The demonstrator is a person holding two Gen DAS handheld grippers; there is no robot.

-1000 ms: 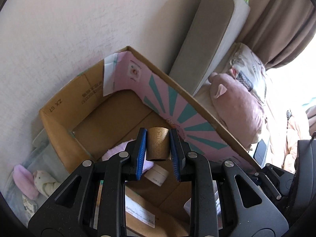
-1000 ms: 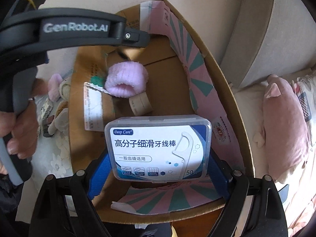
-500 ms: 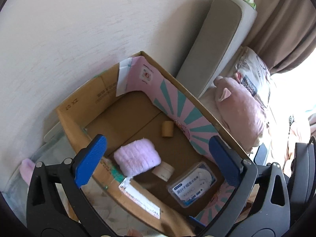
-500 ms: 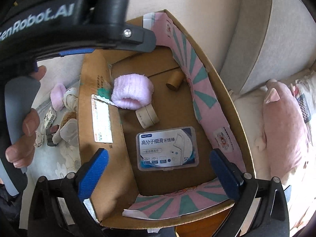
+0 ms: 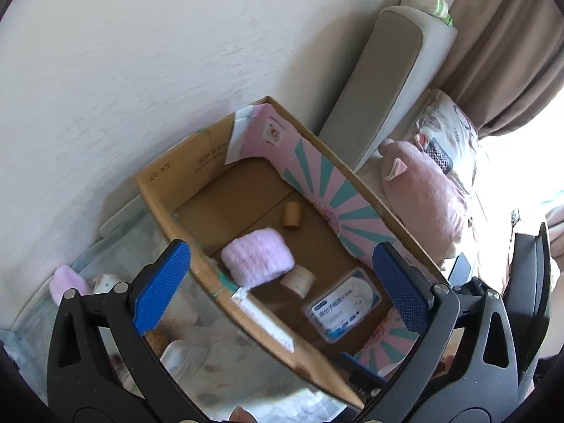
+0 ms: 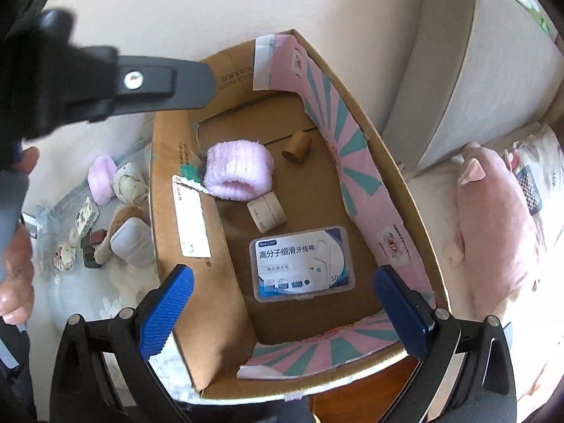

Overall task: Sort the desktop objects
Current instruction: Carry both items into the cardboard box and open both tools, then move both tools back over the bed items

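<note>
Left hand-held gripper (image 5: pixel 282 282) spread wide, holding nothing, above the cardboard box (image 5: pixel 169 190). Right hand-held gripper (image 6: pixel 283 312) likewise wide apart and empty over the box's near end. Only in the right wrist view: small clutter (image 6: pixel 105 211) on the table left of the box, plus the floss pick case (image 6: pixel 303 264) label readable. Inside the box: case flat, long axis across; wooden cylinder (image 6: pixel 298 146) on its side, open end toward the near left; pink fuzzy band (image 6: pixel 239 171); white roll (image 6: pixel 267 211) just beside it.
</note>
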